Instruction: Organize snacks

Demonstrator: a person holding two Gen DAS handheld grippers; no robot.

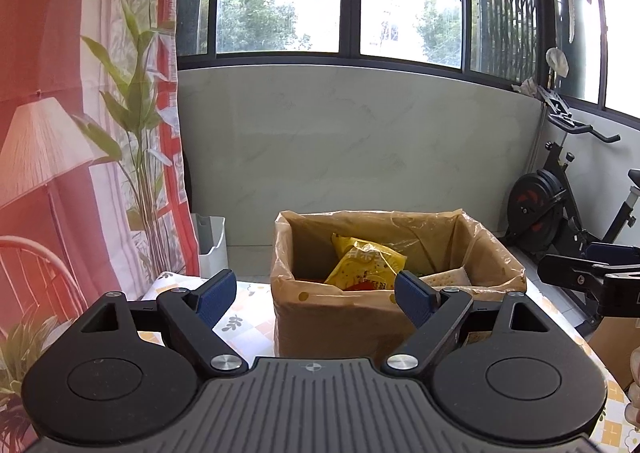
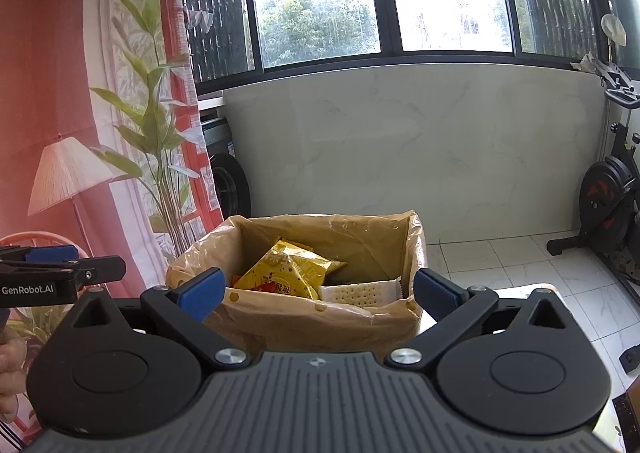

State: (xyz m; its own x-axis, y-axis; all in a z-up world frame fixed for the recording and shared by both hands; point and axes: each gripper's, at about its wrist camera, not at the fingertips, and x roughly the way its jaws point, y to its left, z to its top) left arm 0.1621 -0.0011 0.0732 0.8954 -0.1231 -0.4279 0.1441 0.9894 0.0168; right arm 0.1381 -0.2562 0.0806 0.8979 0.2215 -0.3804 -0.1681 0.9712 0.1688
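Note:
A cardboard box [image 1: 336,317] lined with a brown plastic bag stands on the table; it also shows in the right wrist view [image 2: 304,317]. Inside lie a yellow snack bag [image 1: 366,265] [image 2: 286,269] and a white cracker packet [image 1: 446,277] [image 2: 360,293]. My left gripper [image 1: 316,297] is open and empty, just in front of the box. My right gripper [image 2: 318,293] is open and empty, also in front of the box. The right gripper shows at the right edge of the left wrist view [image 1: 592,273]; the left gripper shows at the left edge of the right wrist view [image 2: 60,273].
The table has a patterned cloth [image 1: 248,317]. A printed backdrop curtain [image 1: 60,113] hangs on the left. A white bin [image 1: 212,249] stands on the floor behind the table. An exercise bike [image 1: 560,205] stands at the right. A low marble wall [image 1: 360,141] and windows are behind.

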